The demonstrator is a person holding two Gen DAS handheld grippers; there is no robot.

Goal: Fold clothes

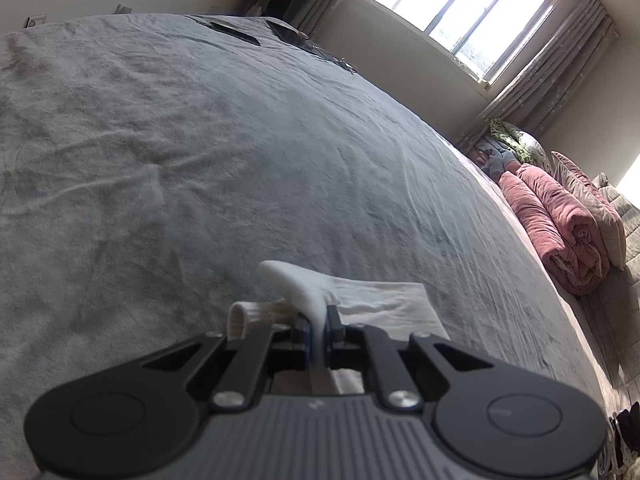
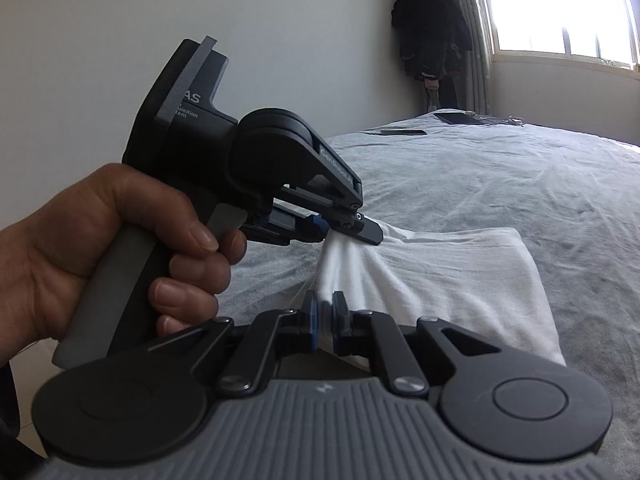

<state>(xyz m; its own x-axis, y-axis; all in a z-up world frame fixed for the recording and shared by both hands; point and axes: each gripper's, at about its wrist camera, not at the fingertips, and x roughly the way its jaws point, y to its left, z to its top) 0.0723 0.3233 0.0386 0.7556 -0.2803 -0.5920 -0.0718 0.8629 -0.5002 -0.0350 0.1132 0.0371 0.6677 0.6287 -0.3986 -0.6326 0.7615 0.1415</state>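
Note:
A white garment (image 2: 460, 276) lies partly folded on the grey bed sheet (image 2: 500, 184). My right gripper (image 2: 325, 320) is shut on its near edge. My left gripper (image 2: 348, 232), held in a hand, is shut on the same edge just beyond it, lifting a bunch of cloth. In the left wrist view the left gripper (image 1: 318, 326) is shut on a raised fold of the white garment (image 1: 384, 300), and a rolled cuff sticks out to the left of the jaws.
The grey bed sheet (image 1: 200, 140) spreads wide. Dark flat devices (image 1: 236, 32) lie at its far edge. Rolled pink bedding (image 1: 560, 224) and pillows lie at the right. A window (image 1: 460, 4) with curtains is behind. Dark clothes (image 2: 432, 28) hang in the corner.

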